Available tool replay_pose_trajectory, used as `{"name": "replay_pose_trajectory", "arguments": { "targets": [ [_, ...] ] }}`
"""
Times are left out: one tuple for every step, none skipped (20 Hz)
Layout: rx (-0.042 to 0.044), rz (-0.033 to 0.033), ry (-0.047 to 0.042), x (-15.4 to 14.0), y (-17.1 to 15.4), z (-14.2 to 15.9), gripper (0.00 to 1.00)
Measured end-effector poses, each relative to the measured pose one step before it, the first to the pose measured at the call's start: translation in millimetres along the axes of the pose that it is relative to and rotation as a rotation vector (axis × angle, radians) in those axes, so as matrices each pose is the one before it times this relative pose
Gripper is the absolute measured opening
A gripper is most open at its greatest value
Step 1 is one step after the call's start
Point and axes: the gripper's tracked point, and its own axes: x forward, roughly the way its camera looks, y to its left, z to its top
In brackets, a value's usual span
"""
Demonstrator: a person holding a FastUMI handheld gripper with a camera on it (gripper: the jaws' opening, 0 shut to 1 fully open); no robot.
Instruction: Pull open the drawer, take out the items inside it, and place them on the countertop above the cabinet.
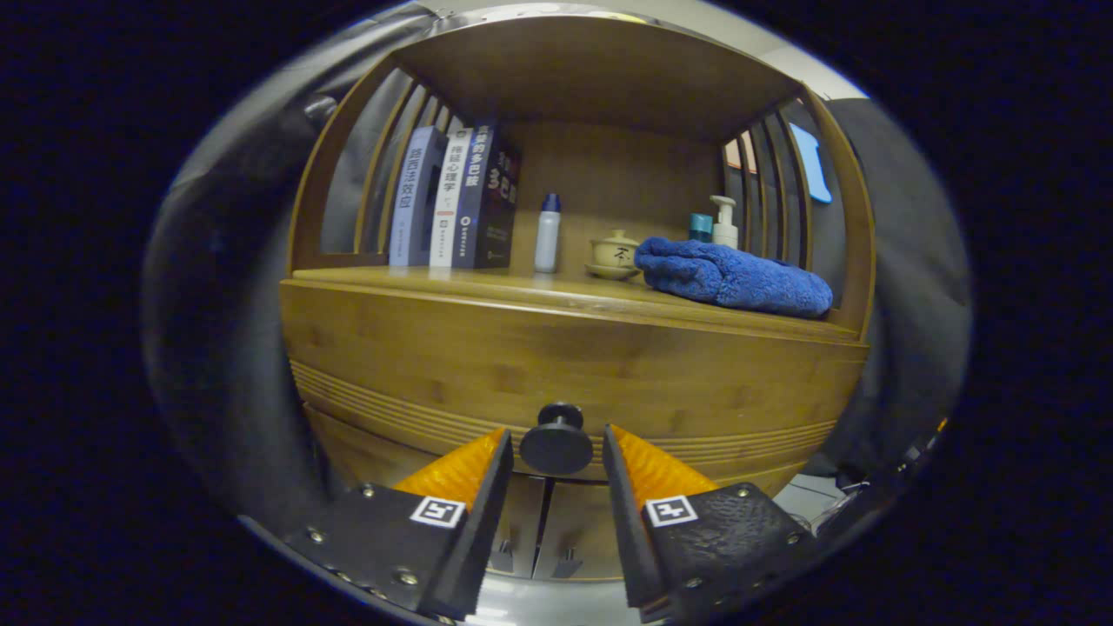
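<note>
1. Wood, warm brown with a visible grain, makes up the whole cabinet (574, 348); its sides above the bench are open slats, and a flat board roofs the niche.
2. Drawer (556, 382) front is a wide plank with fine grooved lines along its lower edge; it sits closed, flush with the cabinet.
3. Knob (556, 442) on the drawer is dark, round and disc-shaped on a short stem, sticking out from the middle of the drawer front.
4. Bench (487, 283) above the drawer carries a row of upright books (452, 200) at one end, a slim white bottle (548, 233) with a blue cap, and a small pale lidded cup (615, 254) on a saucer.
5. Towel (730, 276), blue and fluffy, lies folded in a soft roll beside the cup; behind it stand a white pump bottle (724, 222) and a small teal jar (700, 227).
6. Gripper (556, 452) is spread, its fingers on either side of the knob with a narrow gap on each side; neither finger visibly presses on it. The finger pads are ribbed.
7. Cupboard doors (548, 530) show below the drawer, between the fingers.
8. Contents of the drawer are hidden.
</note>
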Motion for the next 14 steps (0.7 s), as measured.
{"name": "replay_pose_trajectory", "arguments": {
  "targets": [
    [0.01553, 0.00165, 0.00681, 4.45, 1.15, -1.95, 0.60],
    [0.02106, 0.02354, 0.00816, 4.18, 4.90, -1.56, 0.61],
    [0.01604, 0.00630, 0.01298, -2.97, 4.51, 2.87, 0.56],
    [0.00678, -0.01906, 0.00018, 4.61, -1.95, -1.36, 0.52],
    [0.00499, -0.01782, 0.00344, -0.30, -0.59, -1.17, 0.48],
    [0.01256, -0.01521, -0.00816, -0.13, -0.06, 0.78, 0.43],
    [0.00996, -0.01180, -0.00414, 1.46, -0.99, -0.39, 0.44],
    [0.01597, -0.00439, -0.00329, -0.21, 0.02, -0.30, 0.42],
    [0.00620, 0.00438, -0.00199, -0.59, 1.28, -0.31, 0.40],
    [-0.01137, 0.00779, -0.00008, 0.07, 0.25, -0.82, 0.40],
    [-0.01174, 0.01131, 0.00011, 1.73, -0.93, -0.08, 0.40],
    [0.00124, 0.00999, 0.00558, -2.29, 0.39, -1.00, 0.33],
    [0.00634, 0.00585, 0.01079, 0.37, -0.78, -0.82, 0.33],
    [0.00571, -0.00186, 0.01128, -0.50, -0.15, -0.34, 0.33]
  ]
}}
